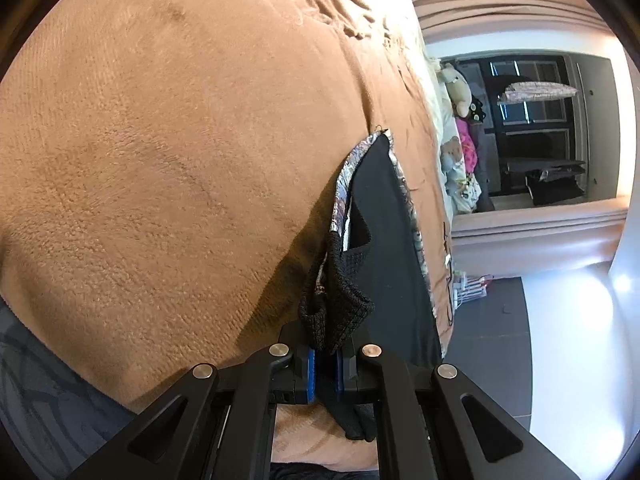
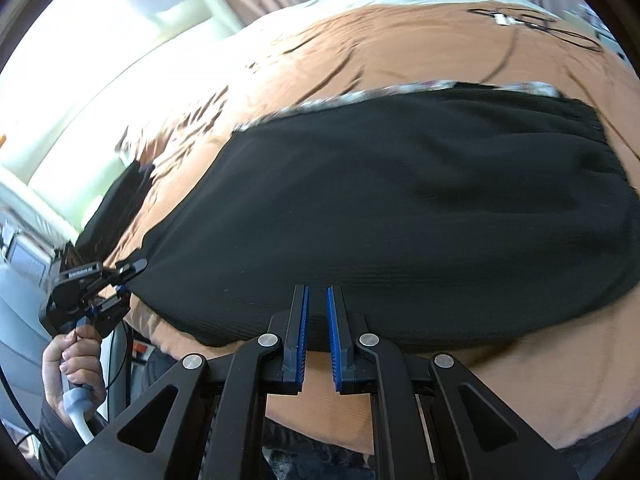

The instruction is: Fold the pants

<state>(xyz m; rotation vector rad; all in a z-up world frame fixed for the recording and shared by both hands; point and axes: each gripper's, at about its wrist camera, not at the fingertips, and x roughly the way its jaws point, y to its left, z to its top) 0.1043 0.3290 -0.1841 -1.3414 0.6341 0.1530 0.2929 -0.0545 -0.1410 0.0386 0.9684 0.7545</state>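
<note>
Two grippers over black pants (image 2: pixel 380 200) on brown blanket (image 1: pixel 160 160). Left gripper (image 1: pixel 326 368) clamped on pants' knit corner, lower centre of its frame. Right gripper (image 2: pixel 316 336) nearly closed, narrow gap between pads, holding nothing, hovering at garment's near edge. Pants' long axis runs left-right across right view; left gripper already at its left end.

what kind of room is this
Most likely a bedroom: a bed under a brown fleece blanket, stuffed toys piled along its far side, and a dark wardrobe beyond.
</note>
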